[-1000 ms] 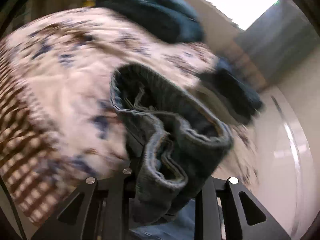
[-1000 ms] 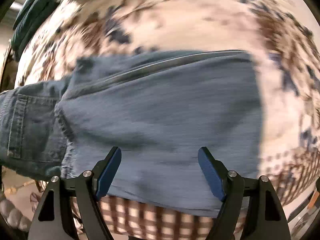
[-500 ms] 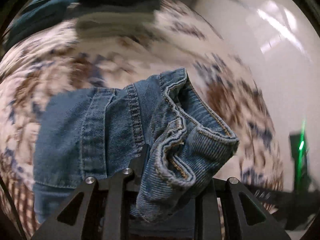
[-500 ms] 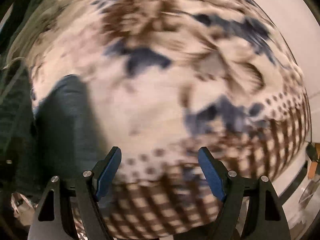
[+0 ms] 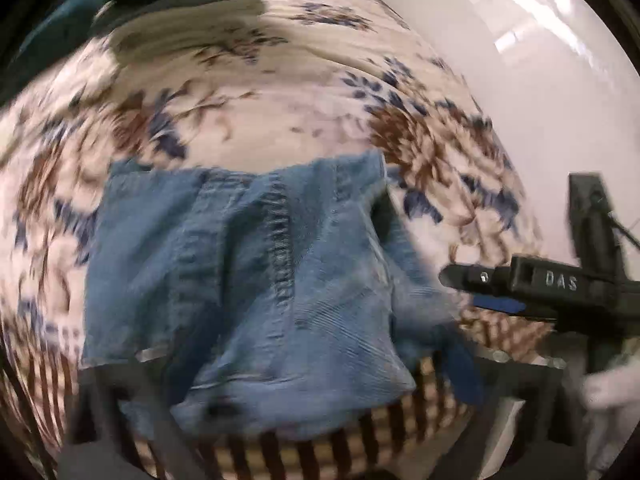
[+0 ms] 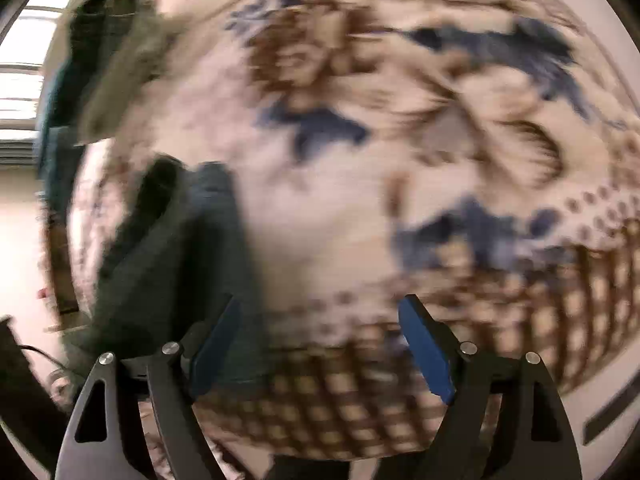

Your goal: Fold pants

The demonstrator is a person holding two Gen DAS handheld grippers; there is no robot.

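Twice over at least, judging by the stacked edges, found pants (image 5: 248, 280) folded into a compact block. Located them flat on the near part of the cloth-covered desk (image 5: 280, 92), with the near hem hanging just past the patterned border. Saw a thick stitched seam running down the middle of the top layer.

Noted right gripper (image 6: 320, 312) with jaws spread wide and nothing between the blue pads. Placed it just beside the right edge of the pants, low over the desk. Could not tell the jaw state of left gripper (image 5: 320, 356): fingers smeared by motion blur and partly covered by denim along the near hem.

Handling, as judged:
- Rated denim soft but heavy for cloth; expected sag between two holds and no springback once laid down.
- Rated the surface coarse, so slip in the pads unlikely.
- Rated the material not fragile; firm pinch acceptable.
- Expected upper layers to slide off lower ones if only the top layer were taken.

Recommended hold points: both near corners, through all layers, or along the thick seam and hem, where stitching gave the most body.
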